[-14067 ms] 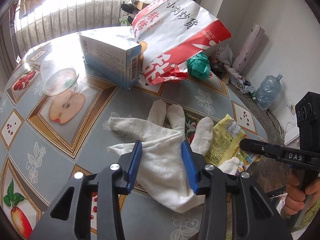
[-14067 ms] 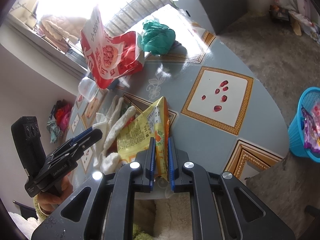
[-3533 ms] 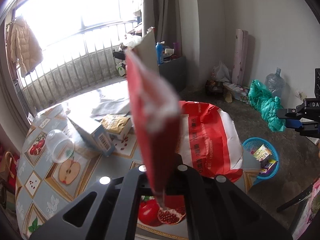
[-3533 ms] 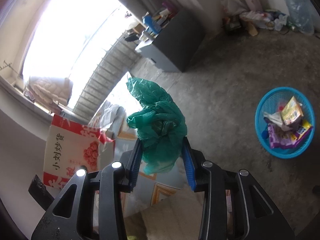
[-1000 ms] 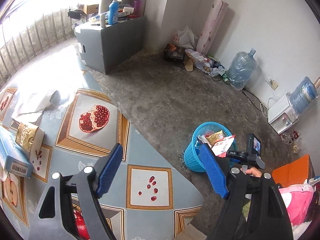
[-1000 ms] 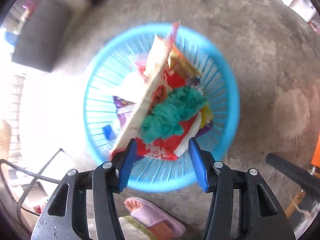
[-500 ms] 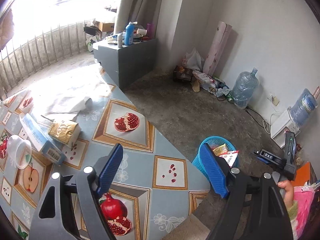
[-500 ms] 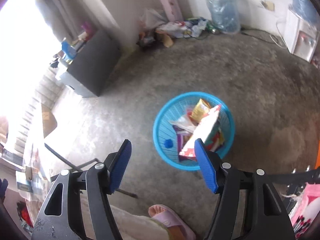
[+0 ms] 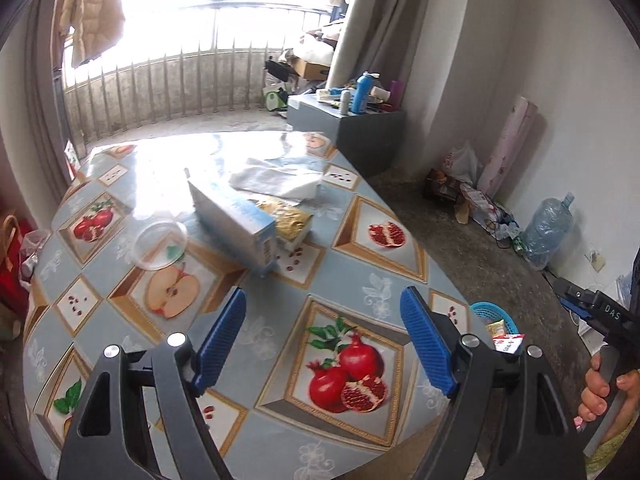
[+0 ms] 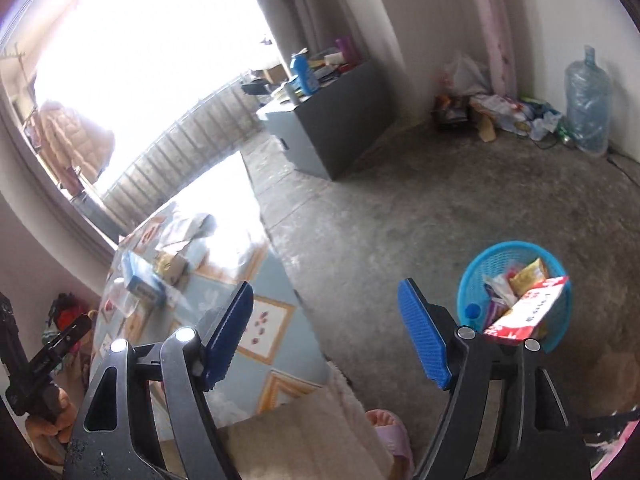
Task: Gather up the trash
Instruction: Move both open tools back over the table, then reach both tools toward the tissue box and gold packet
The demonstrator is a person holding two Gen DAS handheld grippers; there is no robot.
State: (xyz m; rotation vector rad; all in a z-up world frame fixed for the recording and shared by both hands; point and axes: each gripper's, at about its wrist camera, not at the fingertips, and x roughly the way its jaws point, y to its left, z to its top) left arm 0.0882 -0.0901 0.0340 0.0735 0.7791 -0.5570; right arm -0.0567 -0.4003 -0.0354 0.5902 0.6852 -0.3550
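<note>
Both grippers are holding nothing. Left gripper (image 9: 322, 338) is gaping wide over the fruit-pattern tablecloth (image 9: 360, 264). Right gripper (image 10: 325, 334) is opening its jaws. At lower right, the blue trash basket (image 10: 516, 252) is sitting on the floor, holding wrappers and a red-and-white bag (image 10: 528, 314).

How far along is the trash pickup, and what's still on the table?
Done: the blue basket on the floor holds wrappers and a red-and-white bag. In hand: nothing; the left gripper is open and empty, and the right gripper is opening with nothing between its jaws. Left on the table: a blue-and-white box, a gold packet, a clear plastic cup and crumpled white plastic.
</note>
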